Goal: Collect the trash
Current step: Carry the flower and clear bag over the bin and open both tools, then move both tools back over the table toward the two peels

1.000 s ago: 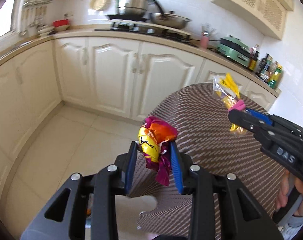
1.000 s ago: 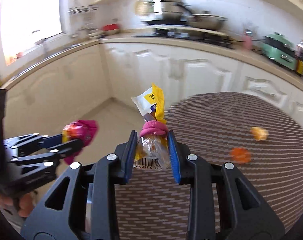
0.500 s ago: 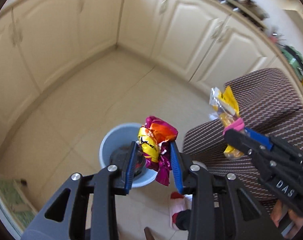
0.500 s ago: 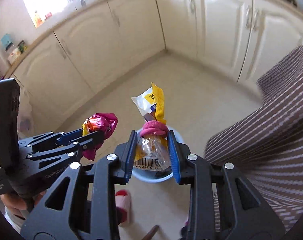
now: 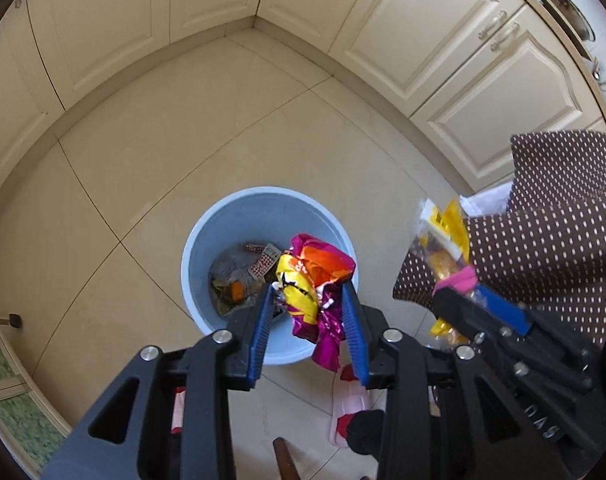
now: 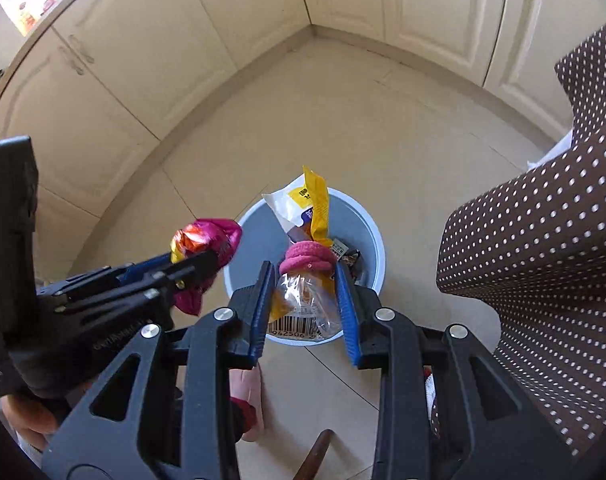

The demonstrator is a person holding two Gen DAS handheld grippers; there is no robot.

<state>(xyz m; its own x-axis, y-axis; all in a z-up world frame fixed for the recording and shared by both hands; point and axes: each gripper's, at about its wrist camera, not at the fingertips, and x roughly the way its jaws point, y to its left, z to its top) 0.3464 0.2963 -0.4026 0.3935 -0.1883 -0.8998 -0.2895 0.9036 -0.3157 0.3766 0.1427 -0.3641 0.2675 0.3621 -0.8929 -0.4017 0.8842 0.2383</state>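
Observation:
My left gripper (image 5: 308, 294) is shut on a crumpled magenta, yellow and orange wrapper (image 5: 311, 276), held over the near rim of a light blue trash bin (image 5: 231, 216) on the floor. My right gripper (image 6: 305, 280) is shut on a clear and yellow snack bag with a pink band (image 6: 305, 264), also held above the bin (image 6: 255, 248). Each gripper shows in the other's view: the right one (image 5: 459, 286) to the right, the left one (image 6: 207, 258) to the left. The bin holds some trash (image 5: 239, 280).
A table with a brown dotted cloth (image 5: 555, 216) stands right of the bin. Cream cabinets (image 5: 443, 32) run along the tiled floor (image 5: 183, 120). Pink slippers (image 5: 353, 400) and a wooden stick end (image 6: 315, 456) lie near the bottom.
Both grippers have tilted down and moved closer over the bin, which now sits right under the held trash. Both grips are unchanged.

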